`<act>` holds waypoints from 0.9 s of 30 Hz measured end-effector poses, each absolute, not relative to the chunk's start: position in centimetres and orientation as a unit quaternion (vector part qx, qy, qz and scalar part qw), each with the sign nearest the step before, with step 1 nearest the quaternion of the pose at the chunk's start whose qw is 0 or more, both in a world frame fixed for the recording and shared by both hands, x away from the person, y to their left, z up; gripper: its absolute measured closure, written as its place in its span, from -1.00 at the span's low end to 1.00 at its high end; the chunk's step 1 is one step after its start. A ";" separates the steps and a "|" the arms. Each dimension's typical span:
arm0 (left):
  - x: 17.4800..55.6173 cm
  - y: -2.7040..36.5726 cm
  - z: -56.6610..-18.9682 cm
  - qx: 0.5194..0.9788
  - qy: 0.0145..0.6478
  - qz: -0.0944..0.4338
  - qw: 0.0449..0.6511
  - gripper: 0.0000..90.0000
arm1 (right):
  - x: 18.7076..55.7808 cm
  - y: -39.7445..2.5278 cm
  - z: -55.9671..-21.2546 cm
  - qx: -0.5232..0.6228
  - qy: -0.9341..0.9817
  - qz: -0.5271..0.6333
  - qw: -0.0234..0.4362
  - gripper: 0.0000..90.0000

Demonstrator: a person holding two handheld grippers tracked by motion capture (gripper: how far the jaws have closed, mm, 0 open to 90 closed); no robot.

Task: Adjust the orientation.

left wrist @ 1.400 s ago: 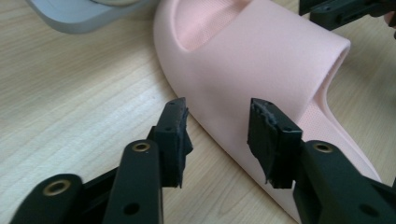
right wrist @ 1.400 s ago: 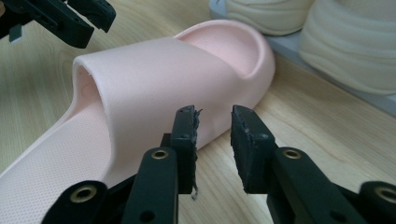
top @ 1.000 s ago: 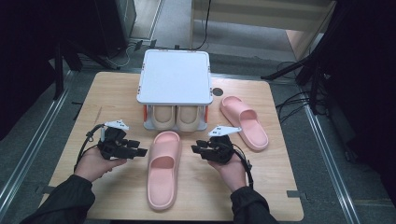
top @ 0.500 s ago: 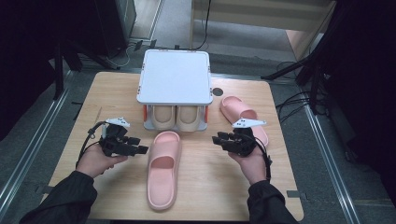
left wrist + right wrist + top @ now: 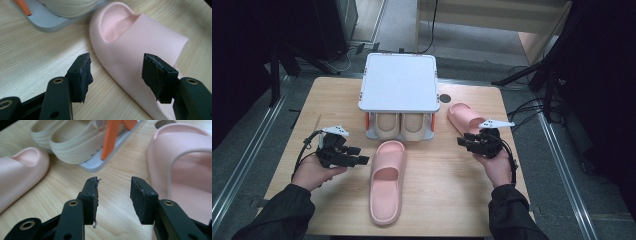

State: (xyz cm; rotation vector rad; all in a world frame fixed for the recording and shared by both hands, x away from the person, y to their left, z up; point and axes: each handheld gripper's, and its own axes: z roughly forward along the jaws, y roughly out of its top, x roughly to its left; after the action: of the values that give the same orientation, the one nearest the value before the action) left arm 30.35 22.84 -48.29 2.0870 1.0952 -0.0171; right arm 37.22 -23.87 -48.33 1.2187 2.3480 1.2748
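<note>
One pink slipper point(image 5: 387, 182) lies lengthwise at the table's middle, its toe toward the rack. A second pink slipper point(image 5: 468, 120) lies at the right, partly behind my right hand. My left gripper point(image 5: 358, 160) stands open just left of the middle slipper; in the left gripper view its jaws point(image 5: 122, 72) are spread before that slipper's toe point(image 5: 140, 45) with nothing between them. My right gripper point(image 5: 462, 141) is open beside the right slipper's near end. In the right gripper view the gripper point(image 5: 113, 195) hovers over bare wood, that slipper point(image 5: 185, 170) lying to its right.
A low shoe rack with a white top point(image 5: 399, 82) stands at the back centre, a pair of beige slippers point(image 5: 401, 125) on its lower shelf between orange posts point(image 5: 112, 135). A dark hole point(image 5: 445, 98) marks the wooden table point(image 5: 332, 100). Floor rails run along both sides.
My right gripper has moved right and away from the middle slipper to the near end of the right slipper. The left gripper has barely shifted. Both slippers lie as before.
</note>
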 end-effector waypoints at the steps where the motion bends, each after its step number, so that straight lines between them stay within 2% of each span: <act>1: 30.2 22.7 -48.3 0.818 0.428 -0.008 0.383 -0.12 | 37.4 -24.0 -48.4 0.414 0.795 0.430 0.104 0.30; 16: 28.8 23.8 -48.4 0.812 0.445 -0.005 0.378 -0.12 | 40.7 -25.5 -49.7 0.455 0.780 0.411 0.121 0.22; 27: 27.7 24.7 -48.6 0.805 0.459 0.000 0.376 -0.12 | 42.7 -24.9 -50.7 0.468 0.776 0.405 0.123 0.29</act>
State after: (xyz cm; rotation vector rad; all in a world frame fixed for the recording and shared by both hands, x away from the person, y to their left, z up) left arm 27.70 24.68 -48.63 2.0593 1.1737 0.0011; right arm 42.66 -24.91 -50.66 1.3650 2.2634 1.1802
